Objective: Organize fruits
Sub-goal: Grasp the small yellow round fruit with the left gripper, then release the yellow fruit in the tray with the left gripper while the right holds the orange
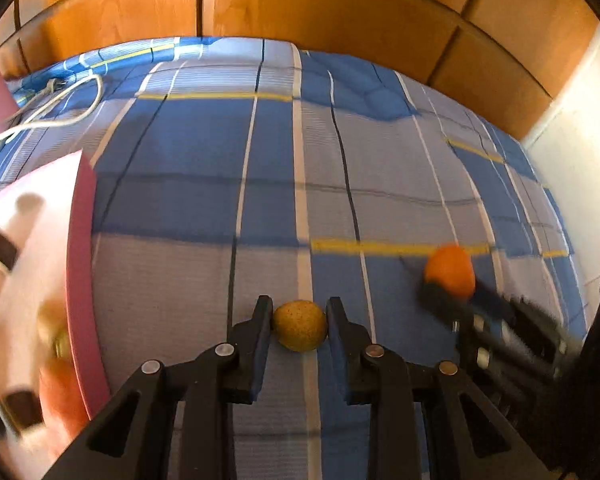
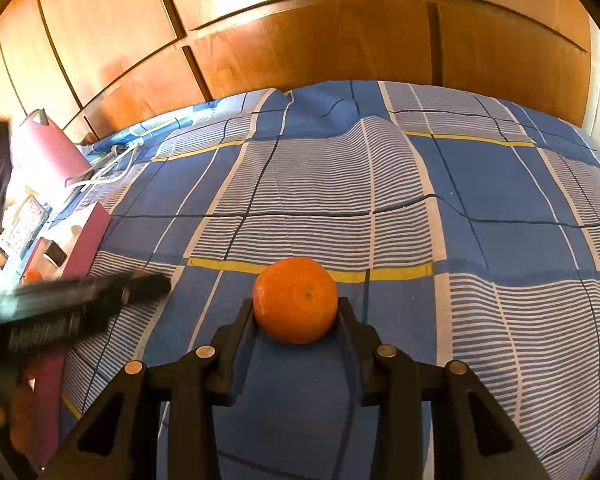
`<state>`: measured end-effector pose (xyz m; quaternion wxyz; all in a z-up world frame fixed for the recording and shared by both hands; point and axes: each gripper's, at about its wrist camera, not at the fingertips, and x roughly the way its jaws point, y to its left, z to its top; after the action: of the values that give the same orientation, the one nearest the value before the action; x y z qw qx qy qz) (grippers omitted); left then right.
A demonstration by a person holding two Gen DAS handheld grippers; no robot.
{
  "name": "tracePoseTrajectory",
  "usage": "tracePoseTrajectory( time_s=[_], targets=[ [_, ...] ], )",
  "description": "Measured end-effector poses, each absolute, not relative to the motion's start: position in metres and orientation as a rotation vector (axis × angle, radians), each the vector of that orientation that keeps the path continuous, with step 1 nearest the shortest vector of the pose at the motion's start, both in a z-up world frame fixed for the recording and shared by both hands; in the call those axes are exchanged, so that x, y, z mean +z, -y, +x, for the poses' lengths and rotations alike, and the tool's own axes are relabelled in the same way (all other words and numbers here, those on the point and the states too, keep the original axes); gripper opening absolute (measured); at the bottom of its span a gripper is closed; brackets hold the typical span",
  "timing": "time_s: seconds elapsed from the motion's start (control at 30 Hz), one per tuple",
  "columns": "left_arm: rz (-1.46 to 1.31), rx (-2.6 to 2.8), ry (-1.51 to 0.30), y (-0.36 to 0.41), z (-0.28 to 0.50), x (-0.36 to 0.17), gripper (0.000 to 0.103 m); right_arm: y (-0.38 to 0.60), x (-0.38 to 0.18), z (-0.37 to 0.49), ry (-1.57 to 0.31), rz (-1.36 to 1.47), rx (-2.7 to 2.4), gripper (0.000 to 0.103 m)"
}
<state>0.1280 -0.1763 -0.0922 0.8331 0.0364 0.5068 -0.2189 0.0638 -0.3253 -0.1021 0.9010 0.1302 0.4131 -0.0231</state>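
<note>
Left hand-held gripper [image 1: 299, 328]: clamped on a small yellow-brown speckled fruit [image 1: 299, 330], both pads touching its sides, centre-bottom of the left wrist view.

Right hand-held gripper [image 2: 296, 312]: gripping an orange [image 2: 295, 300] between its fingertips — it sits centre frame in the right wrist view, over the bed [image 2: 480, 184].

Fruit axis: the speckled fruit is slightly oval, its long axis running across the jaws; the orange is nearly round.

Pink box [image 1: 80, 280]: at the left edge of the left wrist view, white inside, already holding orange and yellowish fruit; blurred.

Key relation: the box lies to the left of both grippers, so the left hand is the nearer one; I judge its fruit goes in first, by a sideways carry over the pink wall.

Left view only: the right gripper with its orange at lower right, and the box interior close up.

Right view only: the left gripper as a dark blur at lower left, the box beyond it — and a white cable on the bed at upper left.

Backdrop: wooden cupboard doors [image 2: 300, 40] behind the bed.
</note>
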Motion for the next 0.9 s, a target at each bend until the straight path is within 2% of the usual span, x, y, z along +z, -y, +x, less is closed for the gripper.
tracePoseTrajectory(
  time_s=[0.37,0.9],
  targets=[
    [0.11,-0.492,-1.024,0.171,0.086,-0.085,0.027,0.314,-0.098,0.035,-0.876,0.2,-0.064,0.038],
    [0.062,-0.529,-0.879,0.136,0.038,-0.027,0.027,0.291,-0.097,0.01,-0.88,0.181,-0.075,0.038]
  ],
)
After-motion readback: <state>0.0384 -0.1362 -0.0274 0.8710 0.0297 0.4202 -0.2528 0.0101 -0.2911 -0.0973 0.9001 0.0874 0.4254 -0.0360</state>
